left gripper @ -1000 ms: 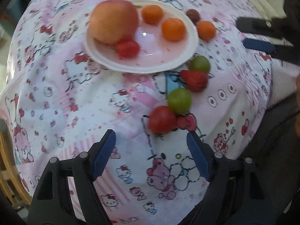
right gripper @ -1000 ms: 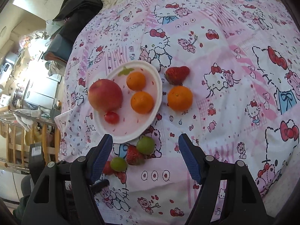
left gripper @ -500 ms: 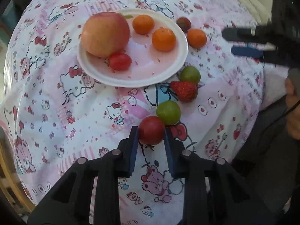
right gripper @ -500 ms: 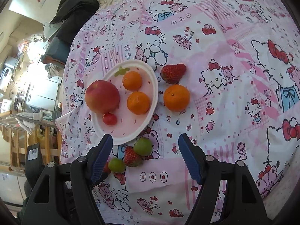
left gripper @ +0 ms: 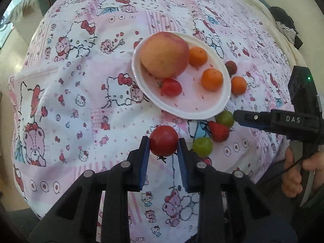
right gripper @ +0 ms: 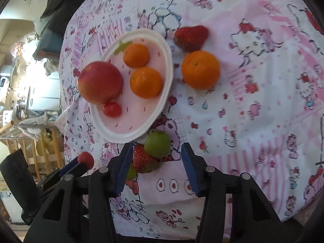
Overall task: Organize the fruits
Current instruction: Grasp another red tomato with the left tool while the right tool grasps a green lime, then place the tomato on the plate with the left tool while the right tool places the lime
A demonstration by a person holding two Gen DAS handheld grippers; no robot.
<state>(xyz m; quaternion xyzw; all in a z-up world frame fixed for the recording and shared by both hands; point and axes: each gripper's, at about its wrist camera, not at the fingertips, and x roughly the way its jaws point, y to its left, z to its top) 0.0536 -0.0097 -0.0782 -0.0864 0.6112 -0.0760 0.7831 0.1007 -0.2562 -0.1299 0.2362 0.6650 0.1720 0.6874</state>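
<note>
White letters "DAS" (left gripper: 292, 119) stand on the side of the right gripper (right gripper: 156, 167); no other writing can be read. The cloth (left gripper: 81, 81) under the fruit is pink and white, printed with cartoon cats and bears.

The left gripper (left gripper: 163, 141) has its jaws clenched on a tomato (left gripper: 164, 140), round, smooth and deep red, with no clear long axis; a small dark stem bit shows at its near side. It sits near the plate (left gripper: 202, 109), just left of a green fruit (left gripper: 202, 146).

The right gripper's jaws are released and wide apart, with a strawberry (right gripper: 142, 159) and a second green fruit (right gripper: 158, 143) lying between them on the cloth. That strawberry's tip points toward the plate in the right wrist view.

On the plate lie a large peach (left gripper: 164, 53), two oranges (left gripper: 212, 79) and a small tomato (left gripper: 171, 87). Beyond the plate's right rim sit another orange (right gripper: 200, 69) and a second strawberry (right gripper: 191, 37), its tip pointing right.
</note>
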